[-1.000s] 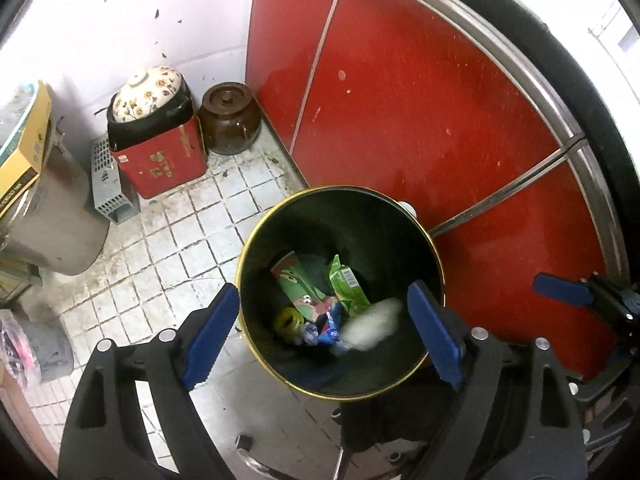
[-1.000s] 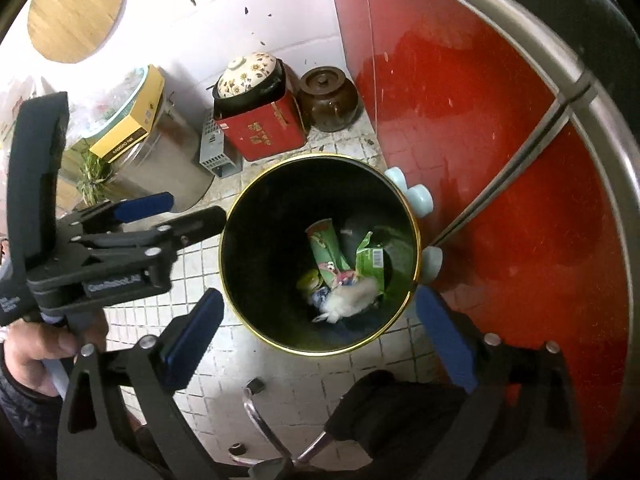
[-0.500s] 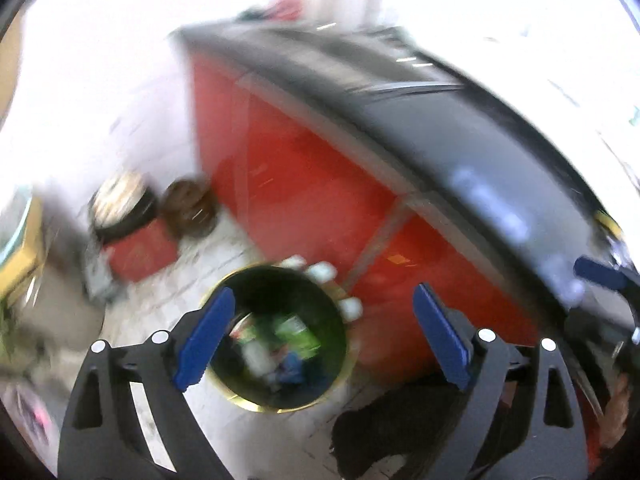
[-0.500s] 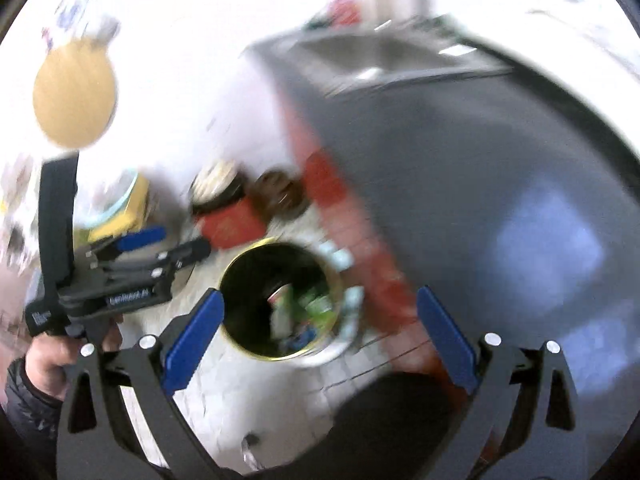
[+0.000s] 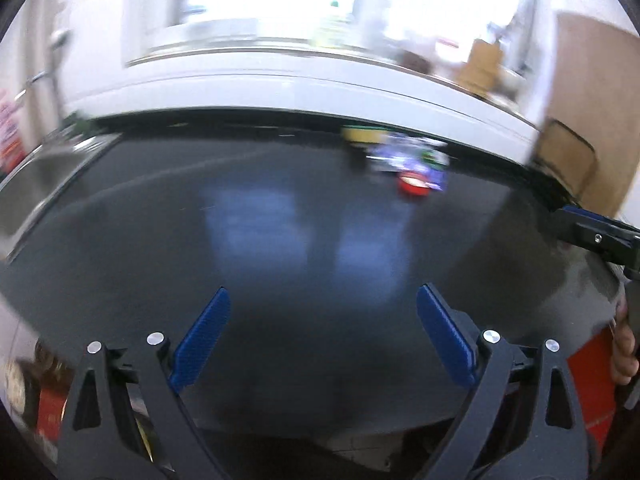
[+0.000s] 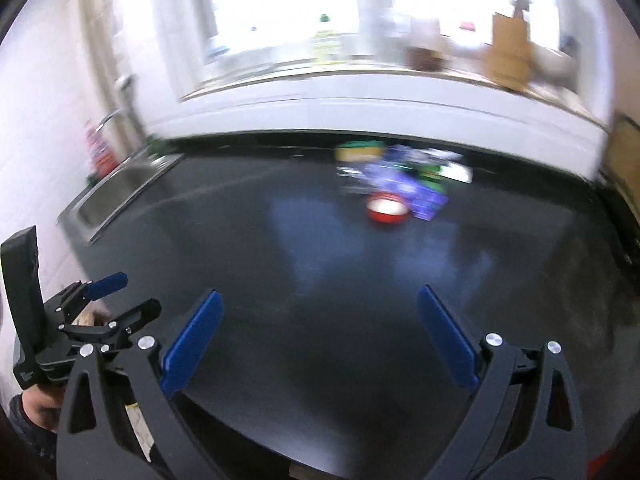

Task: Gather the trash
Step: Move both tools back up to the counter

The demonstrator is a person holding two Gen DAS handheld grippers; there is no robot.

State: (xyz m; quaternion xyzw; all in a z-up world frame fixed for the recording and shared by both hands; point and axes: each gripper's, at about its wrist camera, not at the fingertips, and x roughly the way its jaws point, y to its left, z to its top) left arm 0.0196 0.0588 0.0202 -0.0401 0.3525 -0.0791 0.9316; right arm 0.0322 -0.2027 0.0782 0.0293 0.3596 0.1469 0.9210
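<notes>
At the far edge of the dark countertop (image 6: 320, 280), against the white backsplash, sits the remaining trash — a blurred cluster of purple wrappers (image 6: 404, 184), something yellow-green (image 6: 358, 151) behind, and a small red-rimmed cap or lid (image 6: 387, 209) in front. In the left view the same pile (image 5: 408, 160) shows right of centre.

Handling, as a judgement: the wrappers look like thin foil or plastic — light, soft, crushable, probably slippery. Best taken by pinching a raised fold or crumpled edge, not by pressing flat against the counter. The red lid looks rigid and low; grip across its rim. Motion blur hides finer detail.

Pose: both grippers are held low over the near counter edge, pointing toward the pile and well short of it. Left gripper (image 5: 322, 340) has its blue pads spread wide, nothing between them. Right gripper (image 6: 320, 340) is likewise spread wide and empty. The left one appears at lower left in the right view. A sink (image 6: 120, 192) lies far left.
</notes>
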